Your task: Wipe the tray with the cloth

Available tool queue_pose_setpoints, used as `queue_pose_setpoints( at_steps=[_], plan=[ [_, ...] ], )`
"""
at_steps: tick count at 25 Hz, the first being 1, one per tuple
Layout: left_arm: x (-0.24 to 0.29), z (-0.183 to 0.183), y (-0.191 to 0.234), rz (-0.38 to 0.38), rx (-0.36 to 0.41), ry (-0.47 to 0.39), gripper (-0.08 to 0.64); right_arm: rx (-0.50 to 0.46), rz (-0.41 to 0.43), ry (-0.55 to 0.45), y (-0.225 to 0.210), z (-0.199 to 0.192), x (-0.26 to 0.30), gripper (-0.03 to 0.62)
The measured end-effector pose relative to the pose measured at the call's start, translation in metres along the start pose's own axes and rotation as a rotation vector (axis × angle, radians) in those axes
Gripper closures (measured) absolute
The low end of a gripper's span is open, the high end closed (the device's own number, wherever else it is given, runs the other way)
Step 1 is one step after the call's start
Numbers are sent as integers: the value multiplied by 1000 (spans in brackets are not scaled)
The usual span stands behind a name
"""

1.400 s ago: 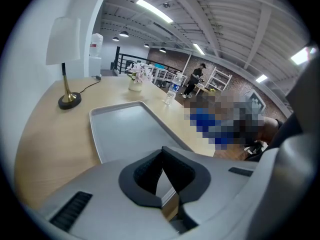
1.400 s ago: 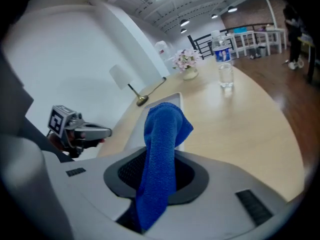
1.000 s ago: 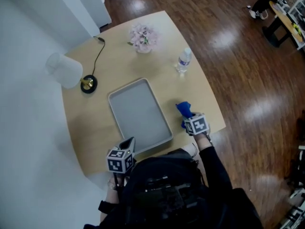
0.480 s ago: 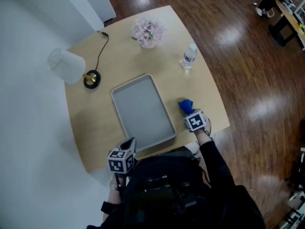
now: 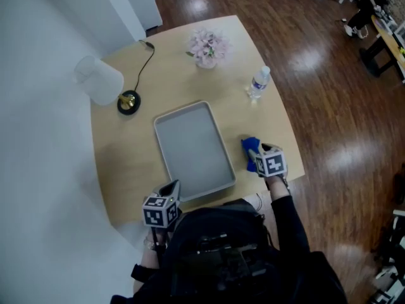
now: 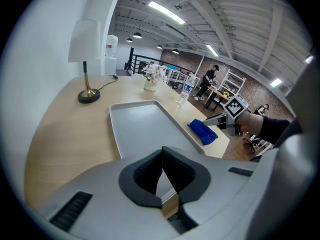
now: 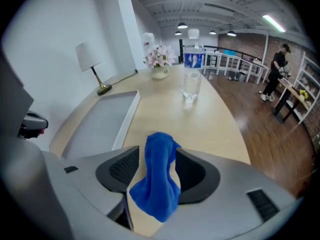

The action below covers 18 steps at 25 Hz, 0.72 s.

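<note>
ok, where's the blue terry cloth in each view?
Head view: cloth right of centre, beside the right edge of the grey metal tray.
Left gripper view: cloth right of centre, right of the tray.
Right gripper view: cloth bottom centre, between the jaws of the right gripper, which have just been opening.
Shared landmark: the tray, in all three.

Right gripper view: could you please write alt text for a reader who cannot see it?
A crumpled blue microfibre cloth stands between the fingers of the right gripper, which have just been opening and do not clamp it. It rests on a pale wooden table, with a grey rectangular metal tray at left and a clear plastic water bottle ahead.
</note>
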<state>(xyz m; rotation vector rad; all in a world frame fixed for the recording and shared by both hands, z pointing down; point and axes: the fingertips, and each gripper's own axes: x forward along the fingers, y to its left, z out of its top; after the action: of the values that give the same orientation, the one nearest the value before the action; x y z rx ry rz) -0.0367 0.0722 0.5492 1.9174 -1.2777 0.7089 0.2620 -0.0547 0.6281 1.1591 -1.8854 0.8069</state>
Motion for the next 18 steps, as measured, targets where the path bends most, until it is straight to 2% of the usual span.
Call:
queue_pose_setpoints(
  at_steps=[3,5,8,11,12,13,15,18],
  plan=[
    [-3,4,4,1,-6,-14,554,4,31,-88,16,31,-34,358],
    [-4,7,6,4,-6,-24,554,7,86,-136,38,49,-53,359],
    [-6,9,7,3,-7,-38,554,-9,234,-162,91,62,-68,359],
    [-8,11,7,-3,-4,-45,554,-68,360,-145,148,58,-73,359],
    [-9,11,8,-4,-3,-47,554,-88,384,-136,163,55,-73,377],
    [-10,11,8,-4,-2,-49,554,-105,404,-128,177,50,-72,426],
    [-13,12,8,-5,-1,-52,554,-141,440,-105,200,39,-69,458],
    [-13,12,7,-13,3,-54,554,-201,480,-68,224,25,-66,550]
  ],
)
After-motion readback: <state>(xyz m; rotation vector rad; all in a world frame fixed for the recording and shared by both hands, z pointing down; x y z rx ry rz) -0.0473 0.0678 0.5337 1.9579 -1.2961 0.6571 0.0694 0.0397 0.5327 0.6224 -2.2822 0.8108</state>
